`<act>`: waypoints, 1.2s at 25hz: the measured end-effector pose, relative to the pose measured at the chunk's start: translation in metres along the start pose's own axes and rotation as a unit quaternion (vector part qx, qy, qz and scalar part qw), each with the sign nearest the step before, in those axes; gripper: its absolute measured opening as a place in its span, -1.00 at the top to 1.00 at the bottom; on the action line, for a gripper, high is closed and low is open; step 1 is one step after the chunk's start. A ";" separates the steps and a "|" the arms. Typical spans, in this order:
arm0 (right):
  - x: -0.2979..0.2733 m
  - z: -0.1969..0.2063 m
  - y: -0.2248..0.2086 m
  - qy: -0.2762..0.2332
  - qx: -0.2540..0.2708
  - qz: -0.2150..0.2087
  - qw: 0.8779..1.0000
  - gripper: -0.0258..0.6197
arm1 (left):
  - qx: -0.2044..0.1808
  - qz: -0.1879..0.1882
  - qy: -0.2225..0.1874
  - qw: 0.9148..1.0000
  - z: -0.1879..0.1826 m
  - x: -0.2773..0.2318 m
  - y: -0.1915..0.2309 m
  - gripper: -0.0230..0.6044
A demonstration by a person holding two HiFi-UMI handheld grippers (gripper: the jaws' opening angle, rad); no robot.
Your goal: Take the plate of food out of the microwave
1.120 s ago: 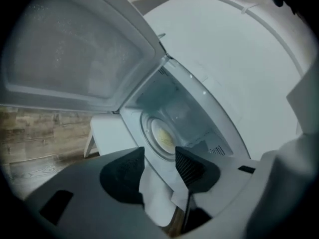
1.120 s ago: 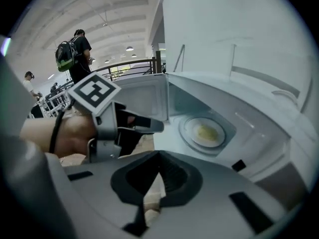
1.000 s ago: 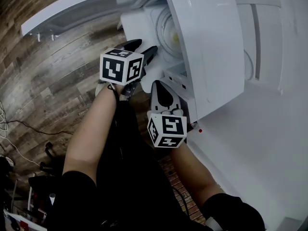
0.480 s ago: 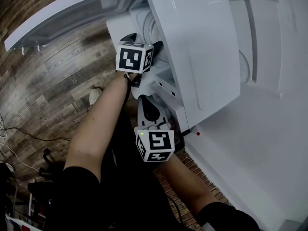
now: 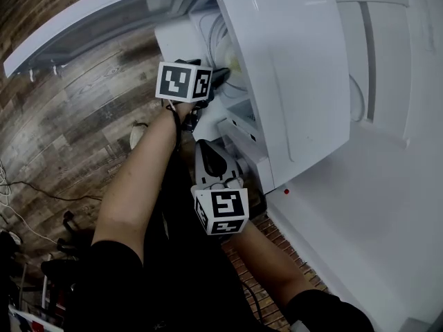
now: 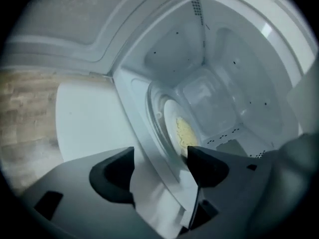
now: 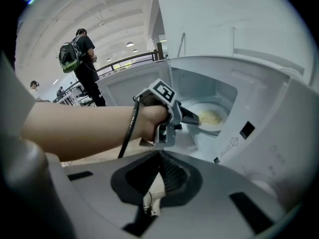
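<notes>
One microwave (image 5: 291,68) is standing with its single door (image 5: 90,19) swung wide over the wooden floor (image 5: 62,130), and inside it one plate (image 6: 172,126) is lying on the glass turntable (image 6: 153,108), carrying one small heap of yellow food (image 6: 185,132). Two grippers are showing, each carrying one marker cube. The left gripper (image 6: 160,156) is reaching into the mouth of the cavity with its jaws standing wide apart and nothing clamped between them. The near rim of the turntable and the front sill of the cavity are passing through the gap, and the plate is sitting just beyond the tips, closest to the jaw on the inner side. In the right gripper view, the tip of that gripper is meeting the near edge of the plate, though whether it is touching cannot be told. The right gripper (image 7: 160,166) is hanging back, lower and outside the microwave, with its ridged jaws pressed together on nothing. It is pointing toward the person's left forearm (image 7: 75,128) and the open cavity, well apart from the plate. Two other people are appearing far in the background, one wearing a backpack (image 7: 66,54) and one smaller figure (image 7: 34,86) farther off.
</notes>
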State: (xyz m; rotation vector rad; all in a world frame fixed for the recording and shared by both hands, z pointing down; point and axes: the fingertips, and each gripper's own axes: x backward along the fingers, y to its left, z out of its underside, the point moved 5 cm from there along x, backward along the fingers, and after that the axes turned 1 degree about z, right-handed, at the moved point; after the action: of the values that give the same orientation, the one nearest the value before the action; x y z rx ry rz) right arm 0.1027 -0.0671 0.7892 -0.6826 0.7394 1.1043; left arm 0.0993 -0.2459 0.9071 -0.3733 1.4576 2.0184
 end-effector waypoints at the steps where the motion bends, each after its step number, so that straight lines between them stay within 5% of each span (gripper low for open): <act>1: -0.001 0.002 0.000 0.004 0.001 -0.001 1.000 0.88 | 0.024 0.017 -0.002 1.000 0.002 0.004 0.002 -0.10; 5: 0.000 0.008 0.003 0.016 0.017 -0.013 1.000 0.88 | 0.107 0.075 -0.022 0.991 0.007 0.020 0.004 0.44; 12: 0.001 0.004 0.012 0.021 0.033 -0.032 0.999 0.88 | 0.147 0.108 -0.045 0.982 0.004 0.029 -0.001 0.83; 18: -0.002 0.000 0.015 0.019 0.033 -0.036 0.999 0.88 | 0.232 0.169 -0.058 0.956 0.016 0.036 0.007 0.90; 27: -0.005 0.002 0.022 0.023 0.035 -0.040 0.998 0.88 | 0.286 0.226 -0.116 0.924 0.029 0.066 0.024 0.90; 30: -0.005 -0.003 0.025 0.013 0.031 -0.039 0.999 0.88 | 0.317 0.251 -0.143 0.904 0.030 0.080 0.028 0.90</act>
State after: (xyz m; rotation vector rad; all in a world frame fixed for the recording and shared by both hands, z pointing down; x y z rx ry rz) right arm 0.0771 -0.0643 0.7881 -0.6689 0.7592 0.9986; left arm 0.0233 -0.1991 0.8944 0.6038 2.0327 1.7024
